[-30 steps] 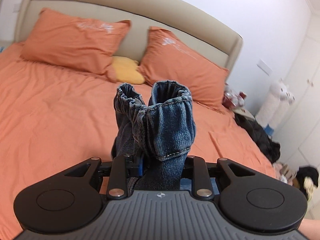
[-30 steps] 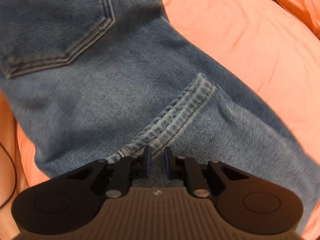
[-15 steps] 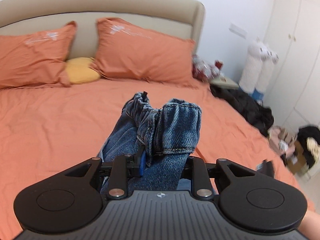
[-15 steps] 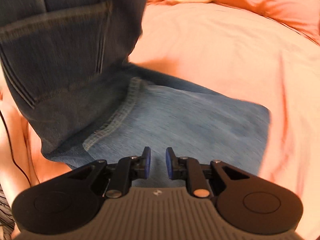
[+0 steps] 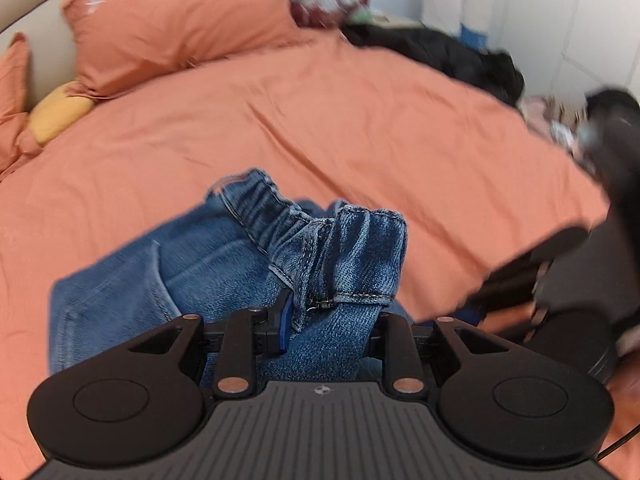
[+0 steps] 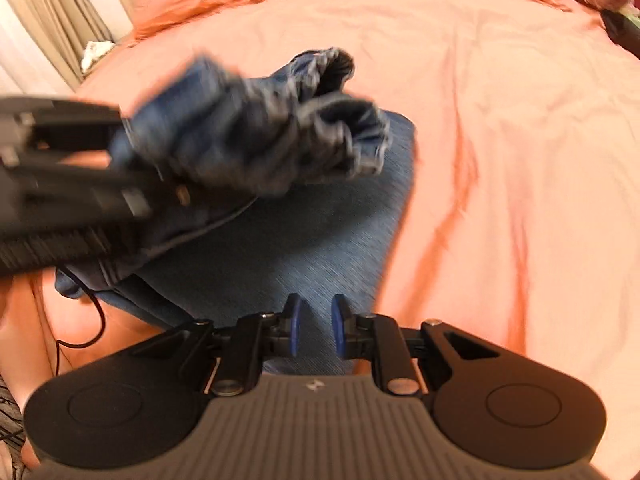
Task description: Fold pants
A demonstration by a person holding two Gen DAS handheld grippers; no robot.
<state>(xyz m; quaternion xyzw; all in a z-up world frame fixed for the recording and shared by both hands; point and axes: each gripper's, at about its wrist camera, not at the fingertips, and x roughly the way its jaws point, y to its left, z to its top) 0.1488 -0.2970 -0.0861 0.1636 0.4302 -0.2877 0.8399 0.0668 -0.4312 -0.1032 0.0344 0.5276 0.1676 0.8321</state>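
Observation:
Blue jeans (image 5: 192, 276) lie on the orange bed sheet (image 5: 360, 128). My left gripper (image 5: 330, 322) is shut on the bunched leg hems (image 5: 352, 248) and holds them just above the rest of the jeans. In the right wrist view that left gripper (image 6: 132, 160) shows blurred at the left, with the hems (image 6: 288, 136) hanging over the flat denim (image 6: 288, 248). My right gripper (image 6: 317, 330) hovers over the near edge of the denim. Its blue pads (image 6: 294, 330) stand a narrow gap apart with nothing between them. Blurred at the right edge of the left wrist view is what looks like the right gripper's black body.
Orange pillows (image 5: 180, 24) and a yellow cushion (image 5: 60, 114) lie at the headboard. Dark clothing (image 5: 460, 56) is heaped at the bed's far right edge. A thin black cable (image 6: 80, 320) crosses the sheet near the jeans. Curtains (image 6: 52, 20) hang at the left.
My left gripper has swung down and across with the hems, from high above the bed to just over the jeans. My right gripper has drawn back from the crotch seam and its pads parted slightly.

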